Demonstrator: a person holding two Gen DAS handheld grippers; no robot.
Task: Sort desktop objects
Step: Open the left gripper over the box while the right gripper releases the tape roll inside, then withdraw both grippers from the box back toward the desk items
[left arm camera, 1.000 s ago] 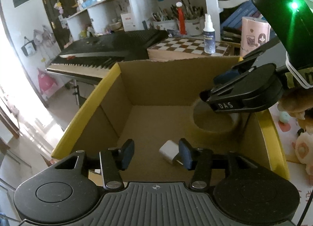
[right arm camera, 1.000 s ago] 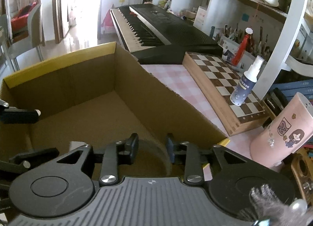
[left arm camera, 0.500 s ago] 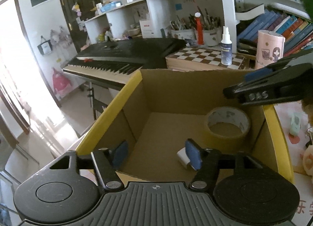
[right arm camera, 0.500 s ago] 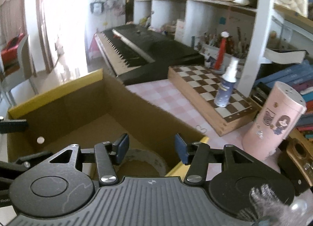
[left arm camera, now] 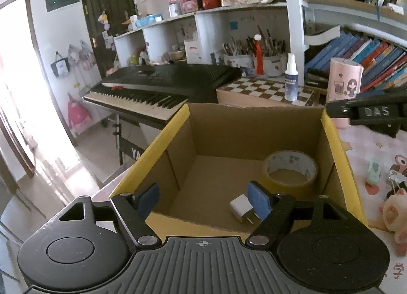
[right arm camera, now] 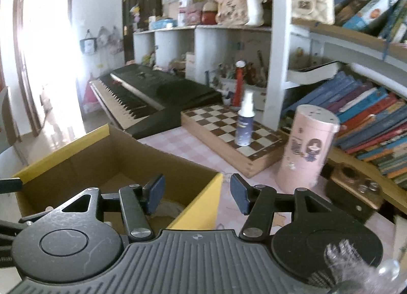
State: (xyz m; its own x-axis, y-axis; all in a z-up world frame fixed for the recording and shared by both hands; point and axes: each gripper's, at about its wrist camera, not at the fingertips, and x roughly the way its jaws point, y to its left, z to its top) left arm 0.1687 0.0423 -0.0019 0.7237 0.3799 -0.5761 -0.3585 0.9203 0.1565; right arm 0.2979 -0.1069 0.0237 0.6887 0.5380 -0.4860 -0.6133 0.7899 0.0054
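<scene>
Left gripper (left arm camera: 203,198) is held just above the near rim of the cardboard box (left arm camera: 254,126), fingers spread wide, nothing between them. Right gripper (right arm camera: 195,193) is likewise spread wide and empty, poised over the box's right yellow-taped edge. Inside the box, near its front wall, a white charger plug (left arm camera: 241,209) is seen lying on the floor, partly hidden behind the left gripper's right pad. Further in, toward the box's right wall, a roll of tape (left arm camera: 290,168) lies flat. Two items are thus judged already sorted; the step in hand appears to be the gap between deposits, with both tools free. To the right of the box, on the pink patterned desktop, small objects are noted: a pale green item (left arm camera: 374,173), binder clips (left arm camera: 395,184) and a pink plush toy (left arm camera: 393,213), all unsorted. Beyond the box, a chessboard (right arm camera: 229,133) carries a spray bottle (right arm camera: 244,122), with a pink cylindrical container (right arm camera: 306,155) to its right and a keyboard (right arm camera: 142,95) to its left. The next move is judged to call for swinging a gripper rightward from the box, lowering over one small item, and closing squarely on it; the clips may prove fiddly.
</scene>
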